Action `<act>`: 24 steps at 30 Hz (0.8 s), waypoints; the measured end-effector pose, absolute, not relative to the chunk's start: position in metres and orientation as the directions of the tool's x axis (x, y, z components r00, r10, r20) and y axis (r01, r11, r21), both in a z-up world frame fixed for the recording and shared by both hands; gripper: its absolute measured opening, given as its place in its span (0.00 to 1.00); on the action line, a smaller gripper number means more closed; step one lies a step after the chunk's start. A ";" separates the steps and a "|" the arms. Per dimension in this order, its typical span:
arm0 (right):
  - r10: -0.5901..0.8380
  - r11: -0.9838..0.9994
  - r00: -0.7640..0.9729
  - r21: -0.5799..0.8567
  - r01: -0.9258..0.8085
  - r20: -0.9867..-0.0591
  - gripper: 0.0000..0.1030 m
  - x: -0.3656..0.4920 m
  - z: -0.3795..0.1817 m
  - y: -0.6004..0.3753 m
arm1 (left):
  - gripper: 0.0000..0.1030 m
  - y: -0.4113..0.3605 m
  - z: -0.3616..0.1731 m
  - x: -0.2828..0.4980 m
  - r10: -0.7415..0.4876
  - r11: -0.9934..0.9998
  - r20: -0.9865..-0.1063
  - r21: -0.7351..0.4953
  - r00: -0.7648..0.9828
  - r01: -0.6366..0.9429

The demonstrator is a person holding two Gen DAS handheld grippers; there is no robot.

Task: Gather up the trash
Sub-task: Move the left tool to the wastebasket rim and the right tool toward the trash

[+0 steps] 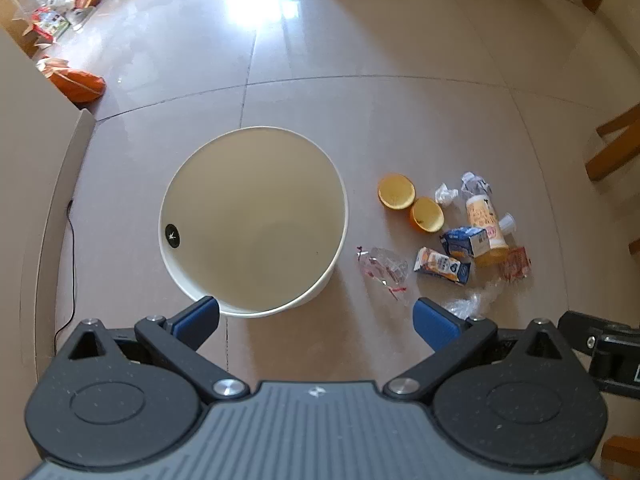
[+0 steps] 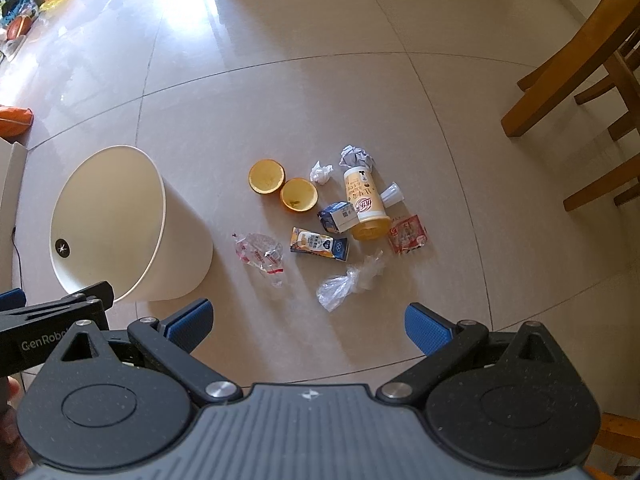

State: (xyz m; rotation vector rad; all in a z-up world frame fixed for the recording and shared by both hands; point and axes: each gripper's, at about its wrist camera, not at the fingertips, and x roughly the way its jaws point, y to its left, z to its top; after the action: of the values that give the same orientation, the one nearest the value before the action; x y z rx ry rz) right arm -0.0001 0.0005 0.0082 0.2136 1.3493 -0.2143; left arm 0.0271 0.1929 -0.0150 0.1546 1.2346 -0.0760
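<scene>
Overhead: both grippers, left (image 1: 316, 316) and right (image 2: 308, 322), spread wide, empty; cream bin (image 1: 256, 216) hollow; crumpled wrappers (image 2: 260, 254) beside.

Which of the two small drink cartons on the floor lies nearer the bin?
The orange-and-blue carton, lying flat beside the clear wrapper; the blue-and-white carton leans against the yellow cup.

Bright daylight, floor (image 1: 256, 8) glare, fisheye-bent edges

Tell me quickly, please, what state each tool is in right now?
Left tool: open, holding nothing.
Right tool: open, holding nothing.
</scene>
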 end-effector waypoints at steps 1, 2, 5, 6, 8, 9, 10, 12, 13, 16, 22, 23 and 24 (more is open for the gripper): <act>-0.030 0.960 0.205 0.028 0.277 -0.978 1.00 0.000 0.008 0.001 | 0.99 0.193 -0.015 0.028 0.018 0.987 -0.946 0.069 0.325 0.147; -0.031 0.959 0.204 0.028 0.281 -0.978 1.00 0.001 0.007 0.002 | 0.99 0.195 -0.016 0.029 0.014 0.987 -0.946 0.065 0.323 0.147; -0.037 0.956 0.204 0.024 0.292 -0.978 1.00 0.000 0.005 0.005 | 0.99 0.198 -0.017 0.032 0.007 0.986 -0.947 0.061 0.321 0.157; -0.039 0.955 0.208 0.025 0.296 -0.977 1.00 0.000 0.004 0.006 | 0.99 0.198 -0.018 0.032 0.011 0.984 -0.946 0.067 0.323 0.163; -0.040 0.955 0.210 0.025 0.296 -0.977 1.00 0.000 0.002 0.006 | 0.99 0.198 -0.020 0.033 0.010 0.981 -0.947 0.072 0.321 0.179; -0.042 0.956 0.211 0.023 0.294 -0.977 1.00 0.001 0.001 0.008 | 0.99 0.198 -0.022 0.033 0.009 0.980 -0.947 0.072 0.320 0.185; -0.042 0.957 0.214 0.023 0.289 -0.976 1.00 0.001 -0.001 0.008 | 0.99 0.197 -0.023 0.034 0.012 0.979 -0.947 0.076 0.321 0.187; -0.037 0.960 0.215 0.026 0.279 -0.976 1.00 0.002 -0.005 0.009 | 0.99 0.197 -0.026 0.035 0.016 0.980 -0.947 0.078 0.322 0.183; -0.029 0.961 0.214 0.032 0.276 -0.976 1.00 0.003 -0.008 0.008 | 0.99 0.197 -0.028 0.035 0.021 0.981 -0.946 0.081 0.323 0.176; -0.003 0.965 0.212 0.053 0.257 -0.977 1.00 0.007 -0.017 0.006 | 0.99 0.198 -0.033 0.036 0.033 0.985 -0.944 0.087 0.329 0.150; 0.035 0.972 0.223 0.085 0.221 -0.974 1.00 0.012 -0.031 0.001 | 0.99 0.193 -0.037 0.036 0.066 0.988 -0.938 0.108 0.339 0.106; 0.040 0.973 0.223 0.089 0.214 -0.974 1.00 0.012 -0.033 0.000 | 0.99 0.192 -0.037 0.036 0.070 0.989 -0.937 0.111 0.342 0.101; 0.045 0.974 0.223 0.093 0.209 -0.974 1.00 0.012 -0.036 -0.001 | 0.99 0.191 -0.038 0.037 0.074 0.989 -0.937 0.114 0.341 0.099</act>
State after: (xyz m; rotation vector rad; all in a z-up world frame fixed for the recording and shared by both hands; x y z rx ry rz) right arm 0.0124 -0.0009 -0.0356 0.2214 1.3443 -0.1140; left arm 0.0366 0.1914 -0.0378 0.1608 1.2244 -0.0162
